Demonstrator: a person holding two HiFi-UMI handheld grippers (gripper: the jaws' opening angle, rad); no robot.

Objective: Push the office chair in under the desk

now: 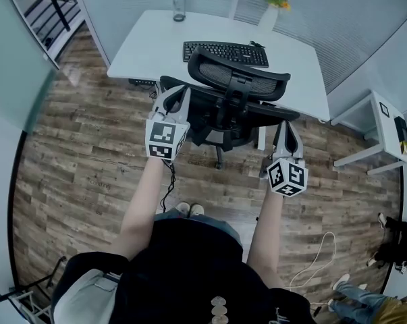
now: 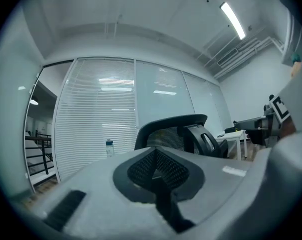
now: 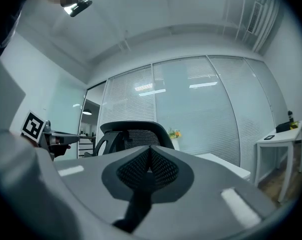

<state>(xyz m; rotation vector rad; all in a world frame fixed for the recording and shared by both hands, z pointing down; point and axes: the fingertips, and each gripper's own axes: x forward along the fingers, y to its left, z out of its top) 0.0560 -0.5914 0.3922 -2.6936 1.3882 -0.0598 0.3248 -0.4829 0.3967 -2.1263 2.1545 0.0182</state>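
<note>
Chair [image 1: 233, 93] one, desk [image 1: 149, 39] one, bottle [image 1: 179, 2] one; left tool [image 1: 179, 92], right tool [image 1: 286, 124] both closed, apparently empty.

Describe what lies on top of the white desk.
A black keyboard, a water bottle and a vase of flowers. The office chair hides the desk's near edge.

In the head view, a flat black computer keyboard [image 1: 225, 52] lies at twelve o'clock. A clear plastic water bottle with a dark cap [image 1: 179, 3] stands at eleven o'clock of it, and a white vase of yellow and orange flowers [image 1: 273, 7] at one o'clock. A small white side table [image 1: 387, 140] stands at three o'clock on the brown wood-plank floor [image 1: 82, 154]. A loose white cable [image 1: 311, 262] curls at five o'clock. Slatted white blinds [image 1: 345, 25] line the far wall.
</note>
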